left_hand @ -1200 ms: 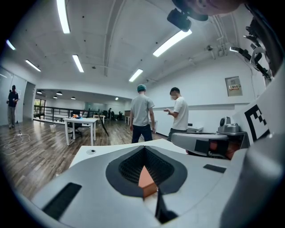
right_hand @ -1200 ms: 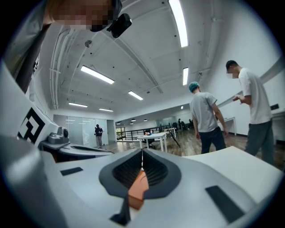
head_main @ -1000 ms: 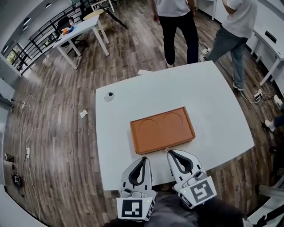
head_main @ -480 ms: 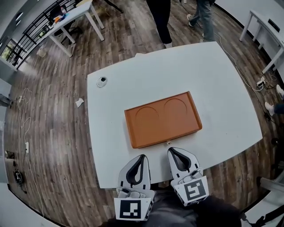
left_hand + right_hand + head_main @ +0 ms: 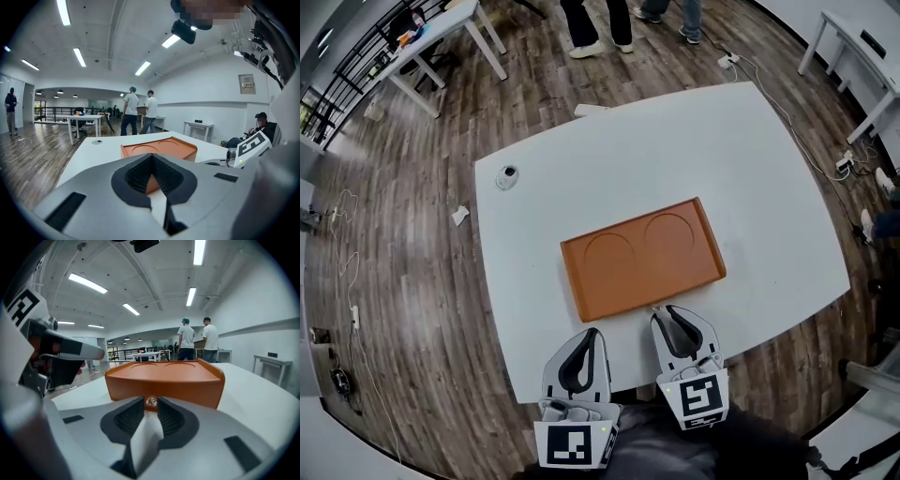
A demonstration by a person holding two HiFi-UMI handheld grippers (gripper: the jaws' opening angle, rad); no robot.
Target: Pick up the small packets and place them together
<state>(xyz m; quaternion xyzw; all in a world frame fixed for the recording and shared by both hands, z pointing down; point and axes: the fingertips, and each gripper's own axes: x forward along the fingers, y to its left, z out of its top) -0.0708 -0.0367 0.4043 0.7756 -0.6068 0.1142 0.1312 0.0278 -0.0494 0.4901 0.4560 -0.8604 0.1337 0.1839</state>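
An orange tray (image 5: 642, 258) lies upside down in the middle of the white table (image 5: 750, 169), two round shapes pressed into its top. A tiny pale, shiny object (image 5: 654, 307) sits at the tray's near edge; in the right gripper view this small object (image 5: 151, 401) shows right at the jaw tips, against the tray's wall (image 5: 164, 380). My right gripper (image 5: 664, 315) points at it and its jaws are opening, with a narrow gap between them. My left gripper (image 5: 586, 334) is beside it, shut and empty, its tips (image 5: 151, 157) meeting before the tray (image 5: 159, 146).
A small round object (image 5: 506, 175) sits near the table's far left corner, and a flat white item (image 5: 591, 110) lies at the far edge. People's legs (image 5: 591, 23) stand beyond the table. Other tables (image 5: 441, 37) stand at the back left and right.
The people at the far side have walked away from the table. The right gripper's jaws have parted slightly. Both grippers stay at the table's near edge.
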